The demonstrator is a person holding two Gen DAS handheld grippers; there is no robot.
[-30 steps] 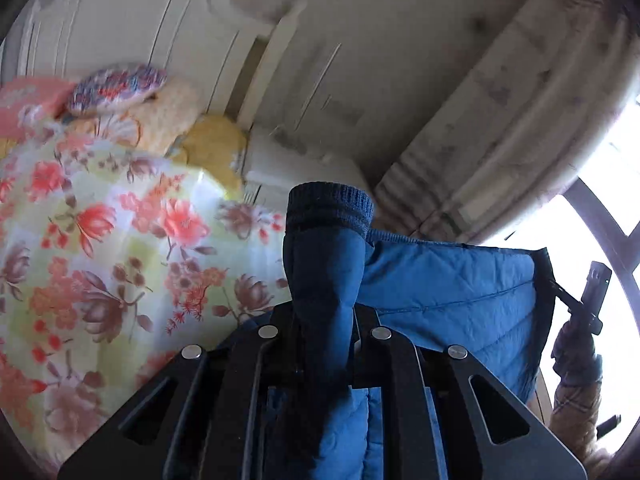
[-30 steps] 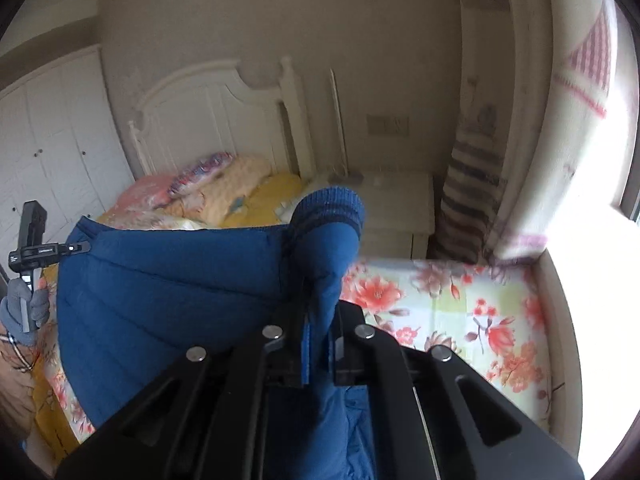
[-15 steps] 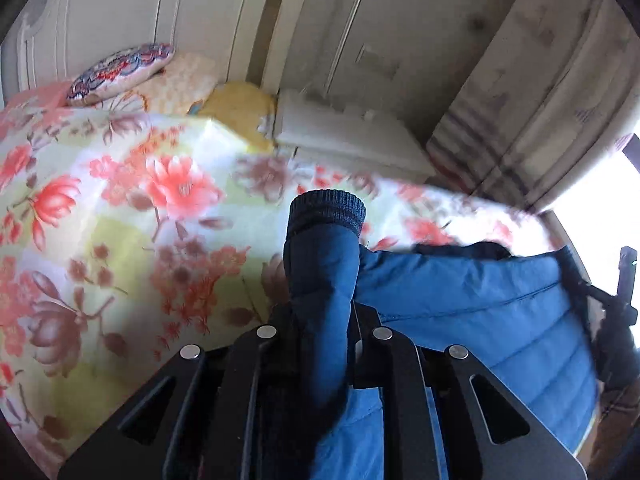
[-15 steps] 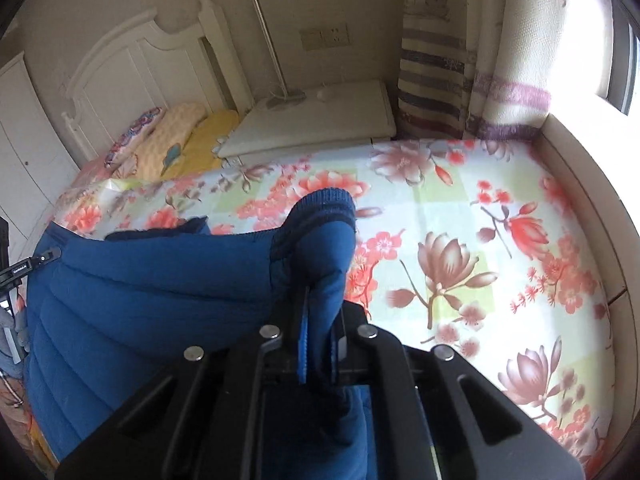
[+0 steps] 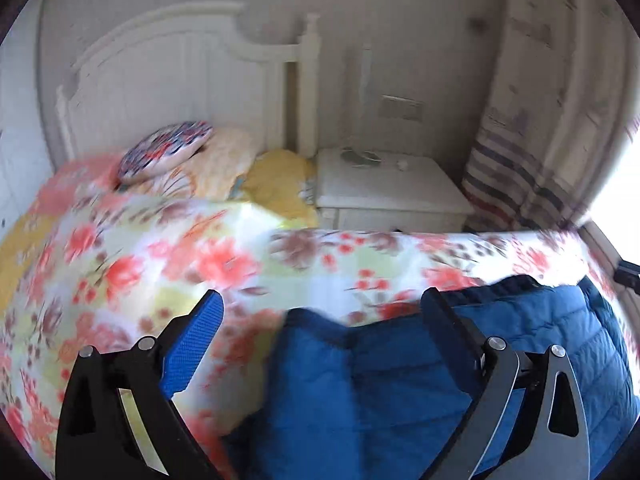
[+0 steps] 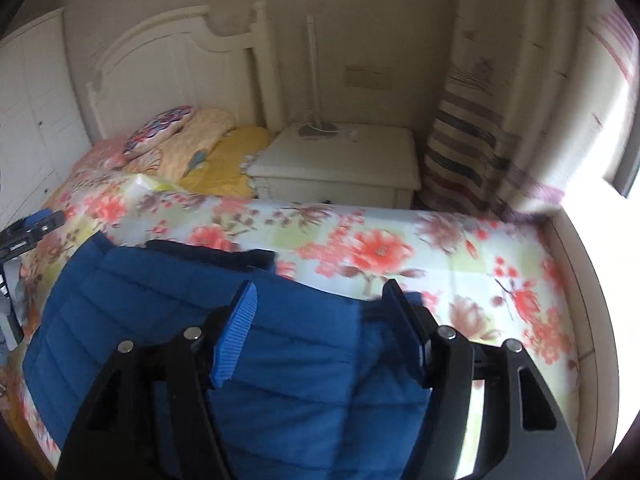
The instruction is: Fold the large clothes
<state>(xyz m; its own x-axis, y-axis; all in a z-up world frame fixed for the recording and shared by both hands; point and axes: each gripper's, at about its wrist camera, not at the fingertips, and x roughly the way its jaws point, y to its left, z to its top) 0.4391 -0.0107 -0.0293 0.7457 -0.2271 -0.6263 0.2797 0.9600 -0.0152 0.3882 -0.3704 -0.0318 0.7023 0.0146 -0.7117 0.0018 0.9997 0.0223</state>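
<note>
A blue quilted jacket (image 5: pixel 400 384) lies on the floral bedspread (image 5: pixel 160 264), spread below both grippers. My left gripper (image 5: pixel 320 316) is open above the jacket's left part, its jaws wide apart and empty. In the right wrist view the jacket (image 6: pixel 160 312) lies flat with its dark collar toward the headboard. My right gripper (image 6: pixel 320 308) is open above the jacket's right part and holds nothing. The left gripper shows at the left edge of the right wrist view (image 6: pixel 28 232).
The bed has a white headboard (image 6: pixel 180 64) and several pillows (image 6: pixel 172 132) at its head. A white nightstand (image 6: pixel 344 160) stands beside the bed. Striped curtains (image 6: pixel 472 140) hang at the right by a bright window.
Both grippers were shut on the jacket's sleeves and held it up. Both have opened and let go. The jacket now lies on the bed.
</note>
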